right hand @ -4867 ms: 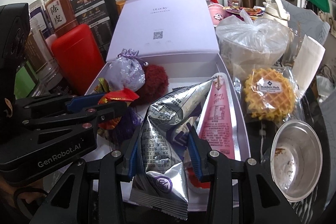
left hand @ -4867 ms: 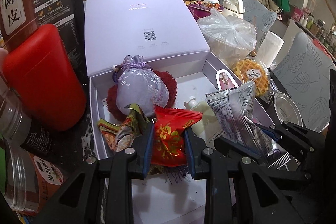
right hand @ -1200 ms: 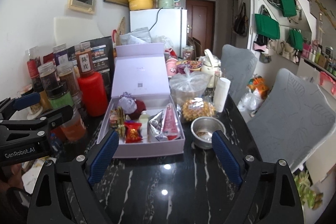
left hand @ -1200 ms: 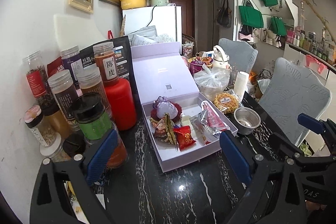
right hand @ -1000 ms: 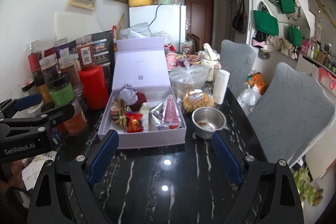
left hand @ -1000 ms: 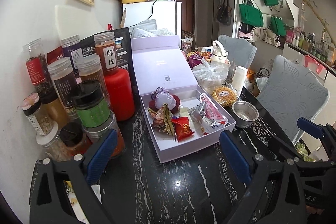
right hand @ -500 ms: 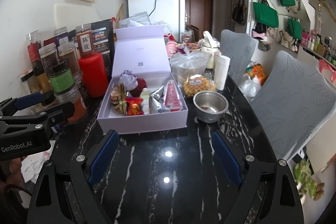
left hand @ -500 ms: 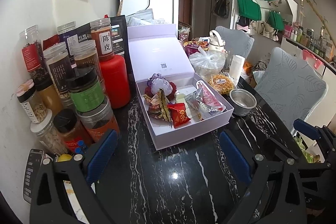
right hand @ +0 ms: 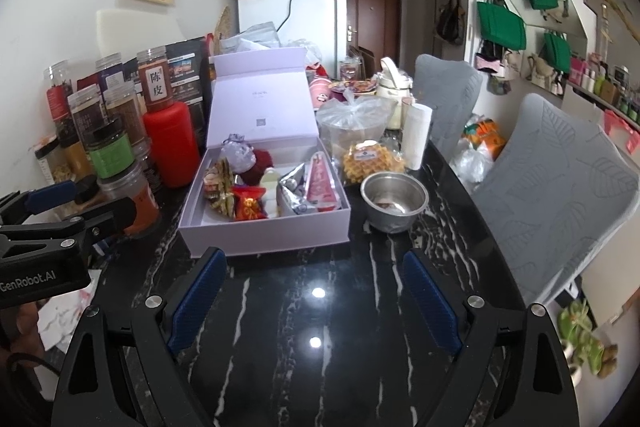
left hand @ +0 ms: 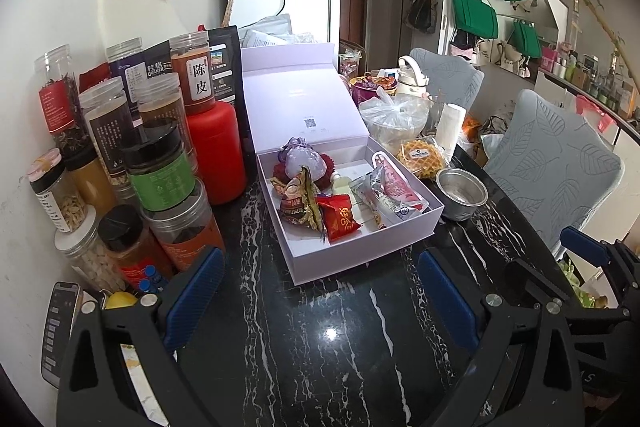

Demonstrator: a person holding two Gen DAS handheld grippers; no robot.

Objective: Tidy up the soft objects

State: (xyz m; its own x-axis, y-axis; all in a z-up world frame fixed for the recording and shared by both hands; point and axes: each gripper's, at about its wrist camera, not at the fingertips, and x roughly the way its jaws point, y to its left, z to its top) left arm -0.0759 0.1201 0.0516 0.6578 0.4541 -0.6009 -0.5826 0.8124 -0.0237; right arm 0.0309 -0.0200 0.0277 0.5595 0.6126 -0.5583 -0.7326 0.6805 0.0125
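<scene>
Both grippers are now sitting back from the lavender box [right hand: 264, 231], no longer clamping the red packet [left hand: 340, 219] and silver packet [right hand: 294, 193] as earlier. Left gripper [left hand: 320, 291] and right gripper [right hand: 316, 295] are holding their fingers spread wide, gripping nothing, above the black marble table [right hand: 320, 347]. Box is lying at 12 o'clock, lid raised, packets and lilac pouch [left hand: 302, 163] inside. Steel bowl [right hand: 394, 195] is standing at 1 o'clock.

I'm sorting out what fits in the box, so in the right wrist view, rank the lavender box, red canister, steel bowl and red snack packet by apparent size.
Largest to smallest:
1. lavender box
2. red canister
3. steel bowl, close to the canister and nearer the camera, so unsure
4. red snack packet
</scene>
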